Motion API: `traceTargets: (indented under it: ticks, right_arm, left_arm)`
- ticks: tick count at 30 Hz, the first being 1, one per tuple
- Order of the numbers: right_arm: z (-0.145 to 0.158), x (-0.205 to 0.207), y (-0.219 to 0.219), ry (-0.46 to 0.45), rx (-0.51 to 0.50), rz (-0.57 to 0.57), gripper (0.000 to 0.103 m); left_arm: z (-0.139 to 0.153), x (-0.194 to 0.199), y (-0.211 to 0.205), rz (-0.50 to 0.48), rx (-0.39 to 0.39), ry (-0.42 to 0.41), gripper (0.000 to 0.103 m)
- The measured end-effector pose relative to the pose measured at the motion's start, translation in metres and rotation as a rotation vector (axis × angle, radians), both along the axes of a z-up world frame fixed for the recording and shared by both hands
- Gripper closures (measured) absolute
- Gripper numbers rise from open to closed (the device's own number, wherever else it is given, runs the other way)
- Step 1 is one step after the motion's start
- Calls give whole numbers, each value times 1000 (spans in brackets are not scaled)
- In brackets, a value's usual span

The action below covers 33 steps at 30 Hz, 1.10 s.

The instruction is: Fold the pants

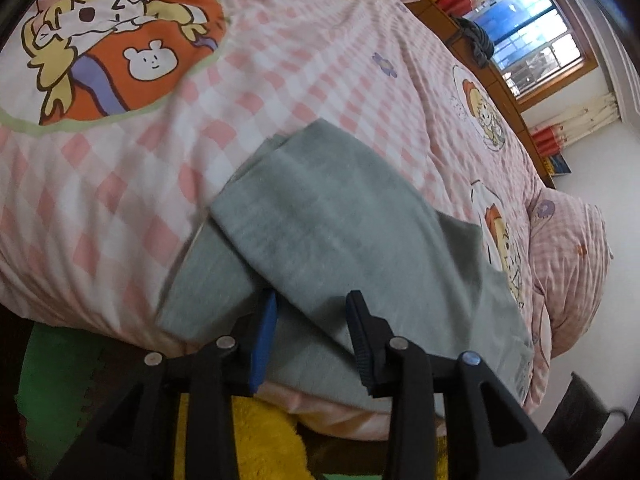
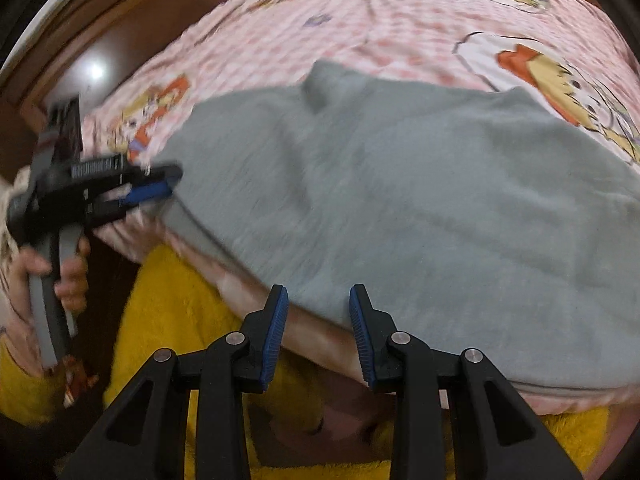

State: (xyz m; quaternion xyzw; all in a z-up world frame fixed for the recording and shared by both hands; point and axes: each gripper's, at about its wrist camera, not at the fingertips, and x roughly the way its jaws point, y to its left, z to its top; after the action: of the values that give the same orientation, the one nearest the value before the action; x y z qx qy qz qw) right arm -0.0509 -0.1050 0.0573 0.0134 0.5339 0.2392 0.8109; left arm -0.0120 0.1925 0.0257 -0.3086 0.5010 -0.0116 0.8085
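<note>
- Lying across the near edge of the bed point(image 1: 280, 60), the grey pants point(image 1: 320, 220) sit folded over, one layer doubled on top of another.
- Left view: the pants run from the picture's centre down toward 5 o'clock, and the top flap's corner points to 12 o'clock.
- Left gripper point(image 1: 312, 304) hovers at 6 o'clock of its view, jaws partly apart, pads clear of the cloth; the grey fabric shows in the gap between them, but nothing is pinched.
- Over on the right view, that same left gripper point(image 2: 170, 182) shows at 9 o'clock, its blue-tipped fingers right at the left end of the pants point(image 2: 400, 200); blur hides whether they touch.
- A hand point(image 2: 60, 268) wraps the grey handle at 8 o'clock.
- Right gripper point(image 2: 319, 296) sits at 6 o'clock, jaws partly open, tips over the pants' near hem at the bed edge; nothing is clamped.
- Pants in the right view stretch wide from 9 o'clock to 3 o'clock, a small hump of fabric up at 12 o'clock.
- Pink checked quilt point(image 2: 360, 8) with cartoon prints spreads beneath and beyond the pants.
- Yellow fleece point(image 2: 180, 320) fills the lower part of the right view, just below the bed edge.
- A pillow point(image 1: 568, 248) in matching checks rests at 3 o'clock in the left view.
- A window point(image 1: 532, 28) glows at 1 o'clock, beyond the bed's wooden frame.
</note>
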Motion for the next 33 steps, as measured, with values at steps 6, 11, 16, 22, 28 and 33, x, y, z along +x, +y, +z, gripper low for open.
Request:
traceTargets:
  ticks: [6, 11, 16, 22, 28, 33]
  right_arm:
    - [-7, -2, 13, -7, -44, 52, 70]
    - [-5, -2, 14, -15, -48, 63, 70]
    - [-7, 0, 16, -14, -51, 60, 70]
    - [-7, 3, 14, -37, -39, 37, 70]
    - [-4, 5, 9, -52, -29, 15, 76]
    - [-2, 6, 2, -39, 12, -2, 76]
  left_arm:
    - [0, 2, 1, 19, 6, -19, 67]
    - [0, 4, 1, 39, -3, -33, 67]
    - [2, 11, 0, 46, 9, -61, 67]
    - [1, 16, -2, 62, 32, -66, 67]
    - [15, 13, -4, 48, 68, -111, 98]
    - [38, -9, -3, 55, 138, -156, 98]
